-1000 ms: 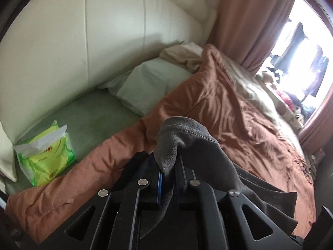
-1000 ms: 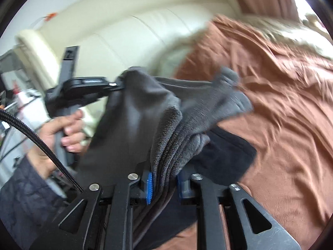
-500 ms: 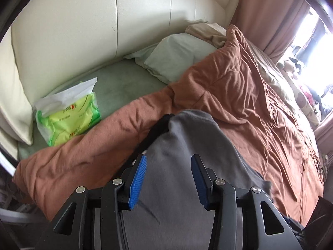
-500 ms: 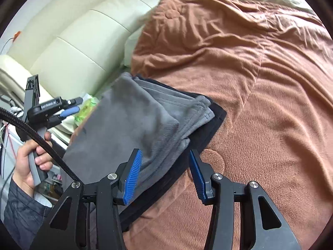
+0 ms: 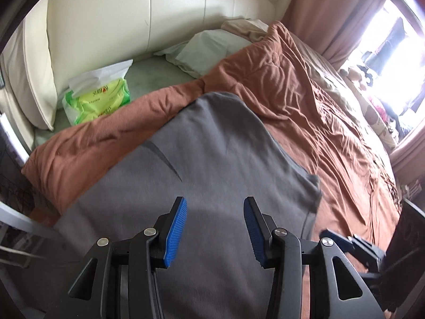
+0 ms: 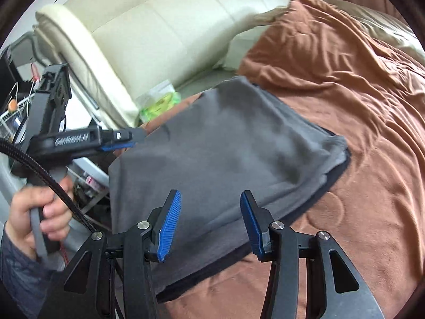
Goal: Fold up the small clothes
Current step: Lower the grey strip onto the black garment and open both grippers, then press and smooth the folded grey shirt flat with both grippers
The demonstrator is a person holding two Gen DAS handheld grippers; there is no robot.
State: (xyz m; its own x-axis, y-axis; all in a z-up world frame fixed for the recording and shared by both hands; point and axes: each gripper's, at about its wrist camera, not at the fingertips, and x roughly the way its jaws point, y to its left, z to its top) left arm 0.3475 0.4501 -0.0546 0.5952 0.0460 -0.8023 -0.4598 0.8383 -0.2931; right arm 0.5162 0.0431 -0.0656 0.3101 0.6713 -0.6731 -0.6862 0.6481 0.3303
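A grey fleece garment (image 5: 212,154) lies folded flat on the brown blanket (image 5: 292,93), near the bed's edge. In the right wrist view the grey garment (image 6: 225,146) rests on top of a black garment (image 6: 334,183), whose edge shows along its right and front sides. My left gripper (image 5: 215,204) hovers open just above the grey cloth, with nothing between its blue pads. My right gripper (image 6: 211,199) is open too, over the cloth's near edge. The left gripper (image 6: 119,141) also appears at the cloth's left corner, held by a hand (image 6: 39,207).
A green tissue pack (image 5: 98,101) sits by the cream padded headboard (image 5: 132,13). A pale pillow (image 5: 212,47) lies beyond the blanket. Curtains and a bright window (image 5: 385,40) stand at the far right. Wire shelving and cables (image 6: 16,101) crowd the bedside.
Both grippers were shut on the lifted grey garment a second ago. They have opened and drawn back, and the garment now lies flat on the blanket.
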